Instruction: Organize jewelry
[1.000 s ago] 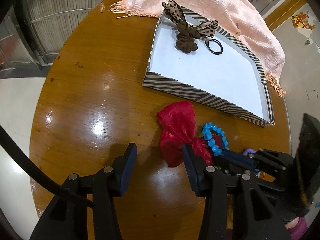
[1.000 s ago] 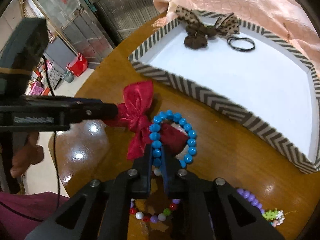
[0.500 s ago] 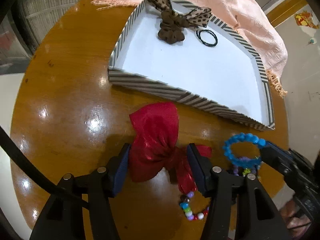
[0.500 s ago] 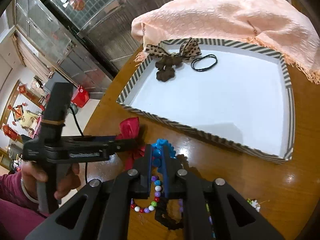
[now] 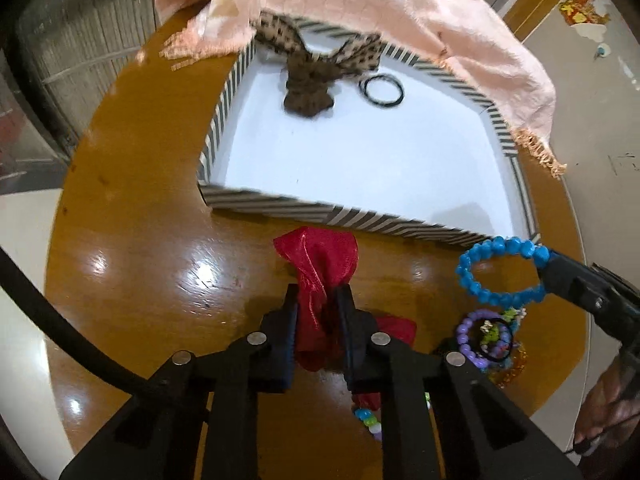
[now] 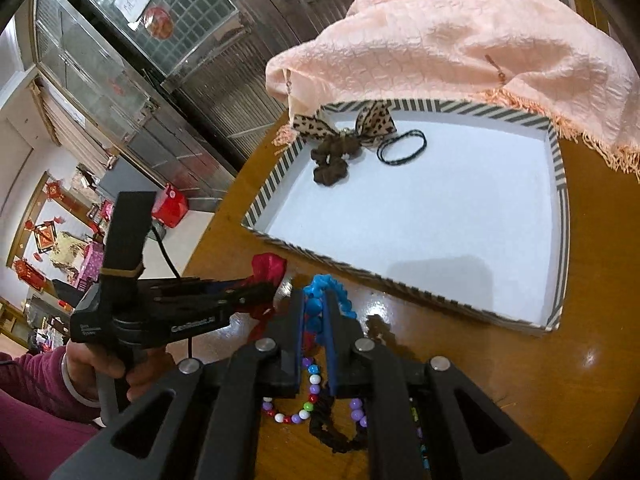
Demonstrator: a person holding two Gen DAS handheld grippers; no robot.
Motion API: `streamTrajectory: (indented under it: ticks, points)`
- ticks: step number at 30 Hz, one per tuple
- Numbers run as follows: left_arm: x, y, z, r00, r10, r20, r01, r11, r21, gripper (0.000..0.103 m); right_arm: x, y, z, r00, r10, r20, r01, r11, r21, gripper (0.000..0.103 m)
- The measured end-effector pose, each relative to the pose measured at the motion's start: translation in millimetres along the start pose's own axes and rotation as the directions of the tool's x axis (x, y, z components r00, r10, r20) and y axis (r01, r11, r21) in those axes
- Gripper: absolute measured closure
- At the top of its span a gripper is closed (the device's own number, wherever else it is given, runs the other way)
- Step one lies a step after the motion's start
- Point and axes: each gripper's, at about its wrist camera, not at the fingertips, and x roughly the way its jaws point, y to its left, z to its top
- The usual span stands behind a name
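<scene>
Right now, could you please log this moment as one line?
left hand-held gripper: shut on red bow | right hand-held gripper: shut on blue bracelet | tray: near

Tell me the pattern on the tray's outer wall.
Black-and-white diagonal stripes on the tray, clearest in the left wrist view.

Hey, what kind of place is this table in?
Probably a home or small family shop: a round wooden table, glass-fronted cabinets behind it, and red festive hangings on a far wall.
</scene>
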Motion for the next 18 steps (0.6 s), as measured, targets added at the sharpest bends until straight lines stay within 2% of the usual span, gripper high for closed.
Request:
streamTrajectory:
  ticks: [8,18]
  points:
    - [-35,-2,11,0.997,0.014,0.073,-0.016,1.0,0.026,0.103,-16,-3,17,0.999,-0.016,0.048,0.016,1.0,0.0,0.094]
    - [-45,-8,34,0.991,0.044,0.122,-0.051,0.997,0.053,0.103,-23,-15,40,0.995,-0.057,0.087,0.057,0.998,0.001,0.094]
